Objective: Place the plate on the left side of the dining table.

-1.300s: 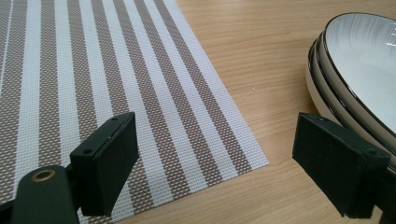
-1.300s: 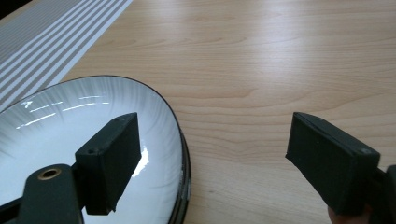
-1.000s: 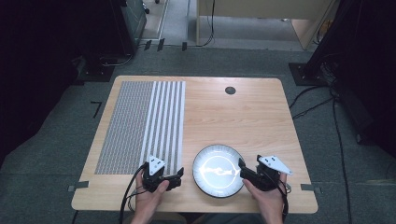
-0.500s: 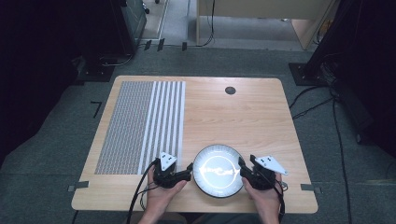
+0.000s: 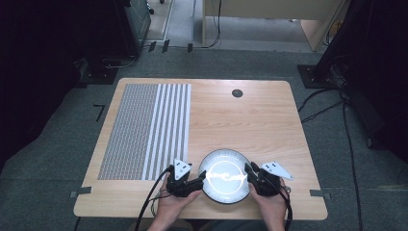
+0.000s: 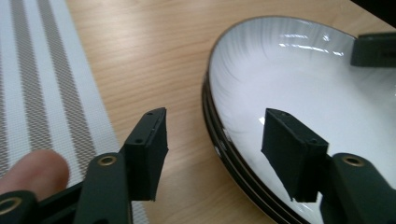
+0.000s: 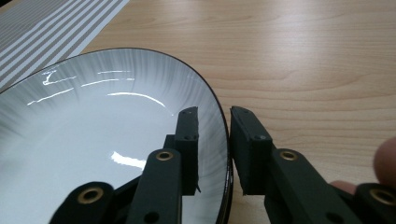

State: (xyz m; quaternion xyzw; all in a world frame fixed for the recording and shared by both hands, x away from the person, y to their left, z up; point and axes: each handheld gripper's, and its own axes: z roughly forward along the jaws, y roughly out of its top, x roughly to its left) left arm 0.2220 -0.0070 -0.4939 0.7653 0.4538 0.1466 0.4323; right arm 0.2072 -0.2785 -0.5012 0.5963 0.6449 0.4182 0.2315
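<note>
Your white glazed plate with the thin black rim (image 5: 224, 176) sits at the near edge of the light wood bench (image 5: 250, 120), a bit right of centre. Right hand-held gripper (image 5: 253, 173) is clamped down on the plate's right rim: one jaw inside the rim, one outside, only a narrow gap with the rim in it (image 7: 219, 126). Left hand-held gripper (image 5: 198, 181) is spread wide and straddles the left rim, one jaw over the wood, one over the white glaze (image 6: 299, 93); neither pad touches it.

Around it: grey-and-white striped woven placemat (image 5: 144, 130) covers the bench's left part, its right edge near your left hand-held gripper but apart from the plate. A small dark round grommet (image 5: 237, 93) sits near the far edge, well apart.

Room: bare wood from the plate to the far edge and out to the right edge. Near edge is just beside the plate, close under your hands. Black cables (image 5: 149, 204) trail off the near edge by your left hand.
</note>
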